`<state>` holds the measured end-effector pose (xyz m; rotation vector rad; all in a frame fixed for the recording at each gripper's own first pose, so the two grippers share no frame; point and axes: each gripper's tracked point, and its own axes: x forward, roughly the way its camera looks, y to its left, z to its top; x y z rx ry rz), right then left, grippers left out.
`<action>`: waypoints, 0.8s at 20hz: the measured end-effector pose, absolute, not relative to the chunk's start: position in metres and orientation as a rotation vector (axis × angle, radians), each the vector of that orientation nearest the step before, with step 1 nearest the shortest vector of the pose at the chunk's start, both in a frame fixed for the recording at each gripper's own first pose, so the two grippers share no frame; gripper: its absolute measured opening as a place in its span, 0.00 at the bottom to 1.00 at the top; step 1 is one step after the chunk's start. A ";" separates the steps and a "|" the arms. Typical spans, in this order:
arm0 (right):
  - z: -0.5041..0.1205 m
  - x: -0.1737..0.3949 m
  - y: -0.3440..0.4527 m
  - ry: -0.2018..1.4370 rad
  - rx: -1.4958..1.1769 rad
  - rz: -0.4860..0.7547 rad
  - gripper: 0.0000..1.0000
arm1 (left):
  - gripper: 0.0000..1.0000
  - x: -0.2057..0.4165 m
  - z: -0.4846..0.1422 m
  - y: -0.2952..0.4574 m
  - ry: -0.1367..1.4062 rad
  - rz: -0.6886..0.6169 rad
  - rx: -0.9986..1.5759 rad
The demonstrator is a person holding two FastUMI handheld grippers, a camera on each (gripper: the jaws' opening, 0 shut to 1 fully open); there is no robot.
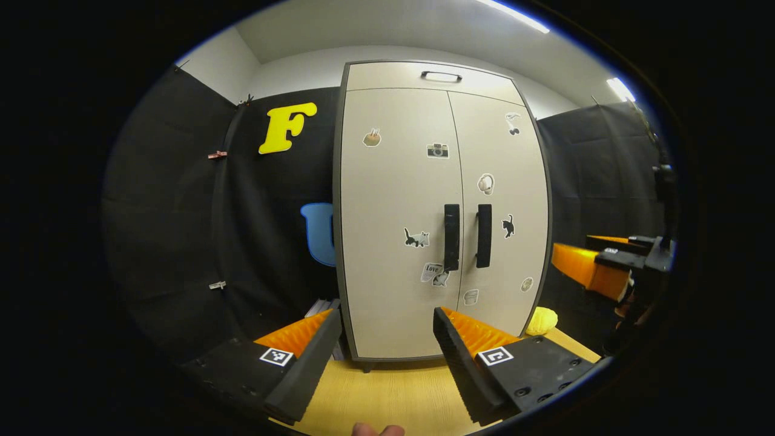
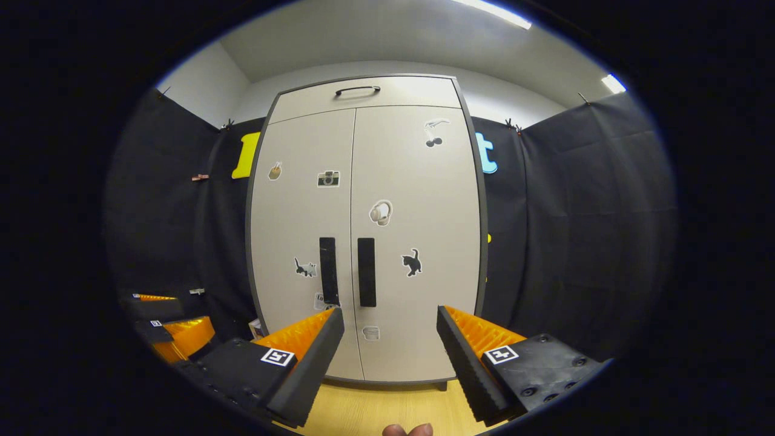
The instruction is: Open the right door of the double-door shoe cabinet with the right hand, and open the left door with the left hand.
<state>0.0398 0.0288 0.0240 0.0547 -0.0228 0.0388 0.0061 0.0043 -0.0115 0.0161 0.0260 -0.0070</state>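
Note:
The beige double-door shoe cabinet [image 1: 393,200] [image 2: 363,242] stands upright on a wooden table, both doors closed and dotted with stickers. Two black vertical handles sit side by side at the centre seam: the left door's handle [image 1: 451,236] [image 2: 328,270] and the right door's handle [image 1: 484,235] [image 2: 366,272]. My left gripper [image 1: 385,318] is open in front of the cabinet's lower part, holding nothing and short of the doors. My right gripper [image 2: 389,316] is open too, just below the handles and apart from them. The right gripper [image 1: 596,266] also appears at the right edge of the left gripper view.
The wooden table [image 1: 387,393] runs under the cabinet. A yellow object [image 1: 540,320] lies by the cabinet's right foot. Papers or books [image 1: 319,307] lean behind its left side. A drawer with a handle [image 1: 441,75] tops the cabinet. Black cloth walls close in on both sides.

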 end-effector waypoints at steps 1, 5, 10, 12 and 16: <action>0.029 0.049 0.031 -0.035 0.049 0.039 0.98 | 0.95 0.007 -0.012 0.005 0.027 -0.008 0.011; 0.044 0.084 0.040 -0.073 0.027 0.044 0.98 | 0.95 0.009 -0.013 0.010 0.028 -0.004 0.013; 0.038 0.128 0.054 -0.058 0.025 0.053 0.97 | 0.95 0.010 -0.020 0.017 0.039 0.009 0.018; 0.033 0.145 0.057 -0.040 0.038 0.049 0.98 | 0.95 0.010 -0.022 0.020 0.041 0.010 0.010; 0.020 0.179 0.067 -0.016 0.008 0.047 0.98 | 0.95 0.012 -0.024 0.025 0.043 0.013 0.002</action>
